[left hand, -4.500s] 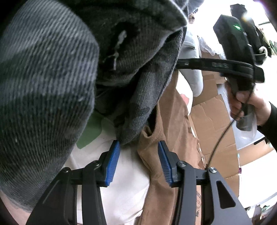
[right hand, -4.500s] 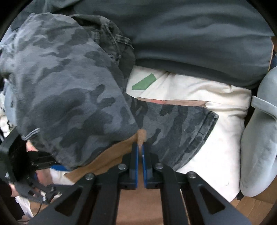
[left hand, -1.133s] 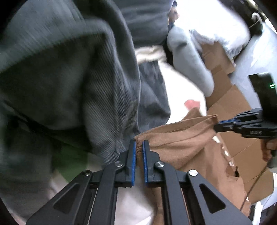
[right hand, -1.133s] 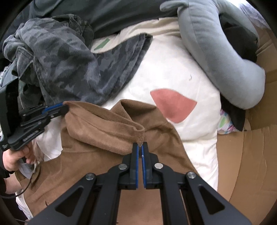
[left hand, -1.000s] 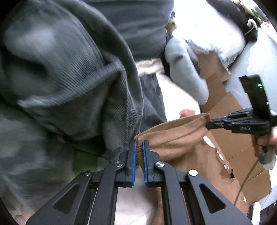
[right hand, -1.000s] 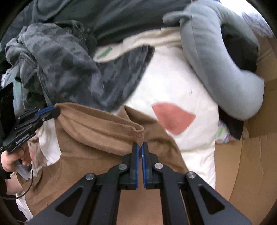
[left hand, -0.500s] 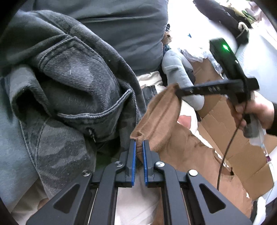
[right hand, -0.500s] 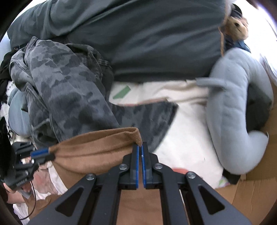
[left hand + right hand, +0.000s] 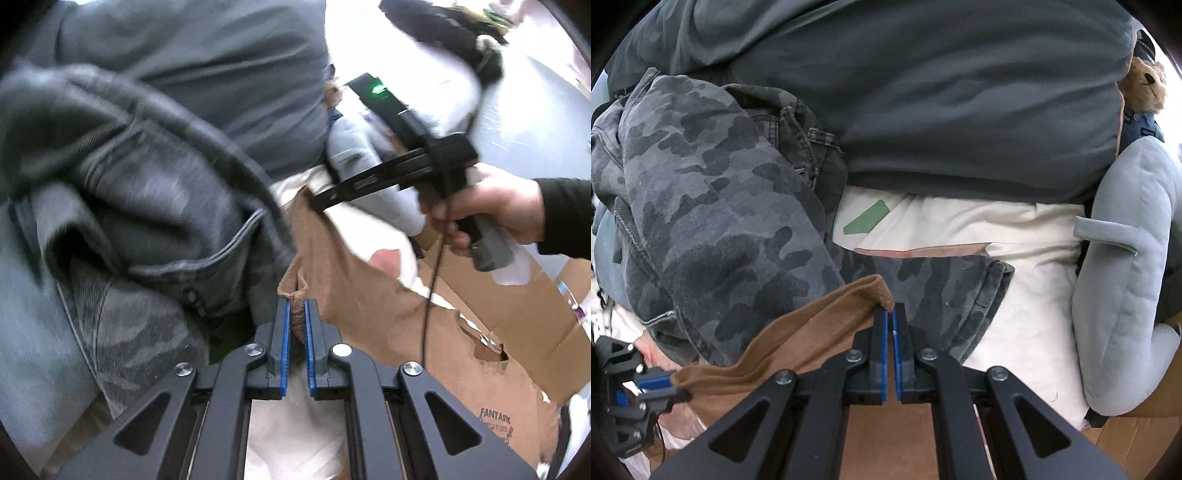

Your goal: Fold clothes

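Brown garment (image 9: 798, 350): hem edge stretched between the two grippers, body of cloth hanging below over a white sheet (image 9: 1027, 266) with a green patch and a reddish patch. Left gripper (image 9: 294, 321): blue-padded jaws pressed together on one bunched corner of the hem. Right gripper (image 9: 889, 325): jaws pressed together on the opposite corner, cloth tip showing just above the pads. A hand (image 9: 491, 212) in a dark sleeve holds the right gripper's handle, seen from the left wrist view. Grey camouflage trousers (image 9: 713, 206) lie heaped to the left, one leg running under the brown hem. Dark grey bedding (image 9: 942, 92) behind. Grey plush toy (image 9: 1123, 277) at right; small teddy bear (image 9: 1147, 88) above it. Torn cardboard (image 9: 491, 339) at the right of the left wrist view.
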{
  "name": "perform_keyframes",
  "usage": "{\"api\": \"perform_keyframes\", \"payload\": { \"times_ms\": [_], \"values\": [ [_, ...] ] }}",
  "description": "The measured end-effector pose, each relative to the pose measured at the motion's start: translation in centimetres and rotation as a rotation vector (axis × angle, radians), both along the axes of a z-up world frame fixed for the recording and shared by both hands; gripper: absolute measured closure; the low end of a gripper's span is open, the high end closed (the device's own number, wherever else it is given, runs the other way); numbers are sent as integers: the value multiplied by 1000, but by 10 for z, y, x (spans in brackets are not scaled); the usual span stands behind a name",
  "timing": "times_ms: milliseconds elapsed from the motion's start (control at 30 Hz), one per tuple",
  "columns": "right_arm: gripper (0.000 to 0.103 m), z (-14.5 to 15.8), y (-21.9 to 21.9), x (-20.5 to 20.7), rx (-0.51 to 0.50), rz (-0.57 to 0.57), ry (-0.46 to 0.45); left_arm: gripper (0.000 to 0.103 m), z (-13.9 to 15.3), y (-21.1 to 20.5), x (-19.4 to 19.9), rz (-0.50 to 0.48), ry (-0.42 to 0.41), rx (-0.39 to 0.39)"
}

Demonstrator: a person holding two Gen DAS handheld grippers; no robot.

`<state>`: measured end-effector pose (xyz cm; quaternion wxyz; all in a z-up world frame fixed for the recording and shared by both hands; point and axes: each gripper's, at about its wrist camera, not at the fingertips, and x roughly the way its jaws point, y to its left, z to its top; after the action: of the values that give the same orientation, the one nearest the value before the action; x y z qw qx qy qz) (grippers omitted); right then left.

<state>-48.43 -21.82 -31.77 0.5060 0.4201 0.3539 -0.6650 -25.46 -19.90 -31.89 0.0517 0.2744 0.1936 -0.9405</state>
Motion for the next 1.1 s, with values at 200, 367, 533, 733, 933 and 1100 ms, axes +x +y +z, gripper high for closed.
{"api": "perform_keyframes", "payload": {
  "times_ms": [200,367,533,733,933,1100],
  "values": [
    [101,14,24,0,-22,-21,6,96,6,0,3,-20,18,-15],
    [101,14,35,-9,-48,-82,-45,96,2,-6,6,-10,3,-10],
    [101,10,33,-9,-65,-110,-76,96,-5,-8,7,3,-18,0],
    [100,-5,8,-1,-39,-90,-83,96,-16,-10,5,21,-56,10],
    [77,-7,-7,5,-23,-96,-135,93,-18,-15,5,13,-83,35],
    [52,9,-3,5,-49,-101,-163,92,-13,-18,9,-1,-91,41]
  ]
}}
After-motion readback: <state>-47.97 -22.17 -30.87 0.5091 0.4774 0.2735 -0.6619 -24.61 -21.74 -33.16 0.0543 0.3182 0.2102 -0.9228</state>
